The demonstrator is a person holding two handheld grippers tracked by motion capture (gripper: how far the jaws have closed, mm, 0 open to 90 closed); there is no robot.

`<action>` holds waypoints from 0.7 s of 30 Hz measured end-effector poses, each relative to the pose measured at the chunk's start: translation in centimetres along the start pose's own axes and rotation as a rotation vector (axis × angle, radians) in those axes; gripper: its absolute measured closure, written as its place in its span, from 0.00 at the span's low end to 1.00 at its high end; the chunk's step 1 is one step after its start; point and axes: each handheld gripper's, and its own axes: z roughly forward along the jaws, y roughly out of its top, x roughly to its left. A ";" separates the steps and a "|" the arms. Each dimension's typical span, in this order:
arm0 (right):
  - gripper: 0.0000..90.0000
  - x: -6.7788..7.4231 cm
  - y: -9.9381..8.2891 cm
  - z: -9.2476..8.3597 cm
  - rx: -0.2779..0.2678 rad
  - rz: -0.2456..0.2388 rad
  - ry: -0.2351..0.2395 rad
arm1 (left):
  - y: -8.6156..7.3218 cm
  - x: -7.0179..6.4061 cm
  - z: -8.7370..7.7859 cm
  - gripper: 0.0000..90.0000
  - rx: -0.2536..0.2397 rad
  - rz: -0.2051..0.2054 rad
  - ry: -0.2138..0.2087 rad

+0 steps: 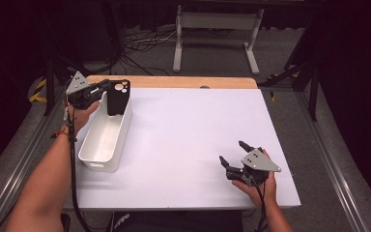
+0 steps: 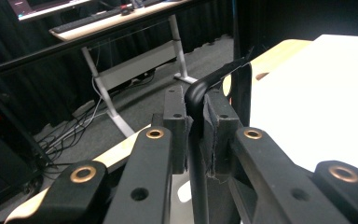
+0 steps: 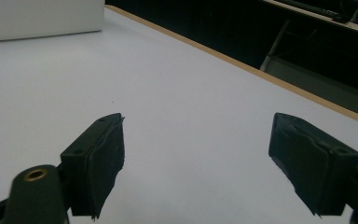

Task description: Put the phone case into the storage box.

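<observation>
left gripper clamped on edge of black phone case, case hanging upright over far end of white bin, lower part dipping inside bin; in left gripper view pads squeeze thin black rim tight

right gripper spread wide, nothing between jaws, resting low on white tabletop near right front corner, well apart from bin

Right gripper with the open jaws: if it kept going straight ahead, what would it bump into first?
Probably nothing soon: the right gripper faces bare white tabletop. Farther along, roughly that way, sits the white plastic bin, though depth is unclear.
</observation>
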 end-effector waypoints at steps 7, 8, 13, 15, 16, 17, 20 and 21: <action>0.21 0.1 0.0 0.1 0.005 0.000 0.009 | -0.4 0.4 0.0 0.91 -0.002 -0.022 0.006; 0.21 0.1 0.0 0.1 0.006 -0.002 0.010 | -0.4 0.4 0.0 0.90 -0.007 -0.027 0.010; 0.21 0.2 0.0 0.2 0.012 -0.004 0.019 | -0.6 0.7 -0.1 0.90 0.000 -0.035 0.027; 0.21 0.2 0.0 0.2 0.011 -0.007 0.021 | -0.8 0.9 -0.1 0.90 0.001 -0.039 0.039; 0.21 0.2 0.0 0.2 0.011 -0.007 0.021 | -0.8 0.9 -0.1 0.89 0.001 -0.039 0.039; 0.21 0.2 0.0 0.2 0.015 -0.012 0.025 | -1.0 1.1 -0.1 0.89 0.005 -0.052 0.046; 0.21 0.3 -0.1 0.2 0.015 -0.015 0.027 | -1.2 1.3 -0.2 0.88 0.009 -0.065 0.052; 0.21 0.3 -0.1 0.2 0.015 -0.016 0.028 | -1.3 1.3 -0.2 0.88 0.010 -0.069 0.055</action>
